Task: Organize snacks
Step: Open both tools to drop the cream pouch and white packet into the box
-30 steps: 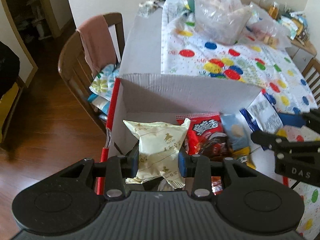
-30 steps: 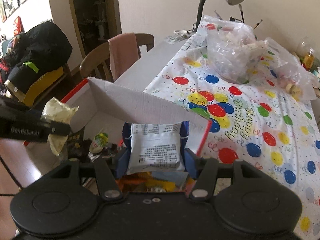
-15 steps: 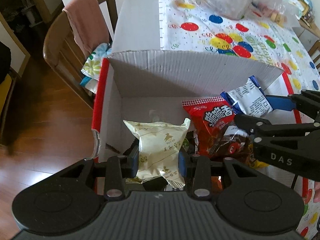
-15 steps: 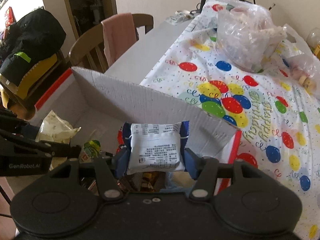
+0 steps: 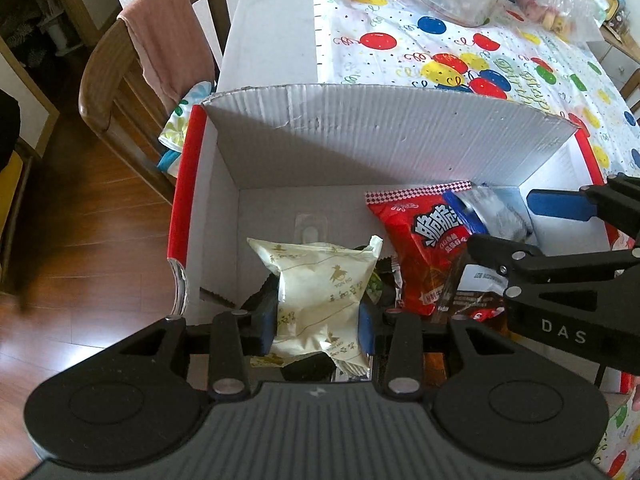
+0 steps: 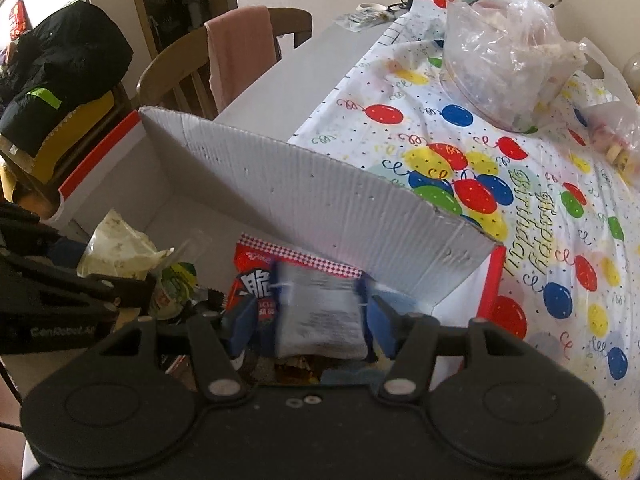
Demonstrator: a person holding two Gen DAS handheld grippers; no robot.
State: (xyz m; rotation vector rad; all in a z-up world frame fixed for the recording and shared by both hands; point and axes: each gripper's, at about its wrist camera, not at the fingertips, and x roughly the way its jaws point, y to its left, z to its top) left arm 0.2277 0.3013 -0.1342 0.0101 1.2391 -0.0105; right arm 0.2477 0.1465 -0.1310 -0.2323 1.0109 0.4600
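A white cardboard box with red rims stands open on the table; it also shows in the right wrist view. My left gripper is shut on a cream snack packet and holds it over the box's left half. My right gripper has opened; a blue-and-white snack packet, blurred, sits loose between its spread pads inside the box. That packet lies beside a red snack bag, which also shows in the right wrist view. Several more snacks lie under them.
A balloon-print tablecloth covers the table beyond the box, with clear plastic bags of food on it. A wooden chair with a pink cloth stands left of the box, over a wood floor. Another chair carries a black jacket.
Both grippers moved down into the box. My right gripper opened and let go of the blue-and-white packet. My left gripper still holds the cream packet.
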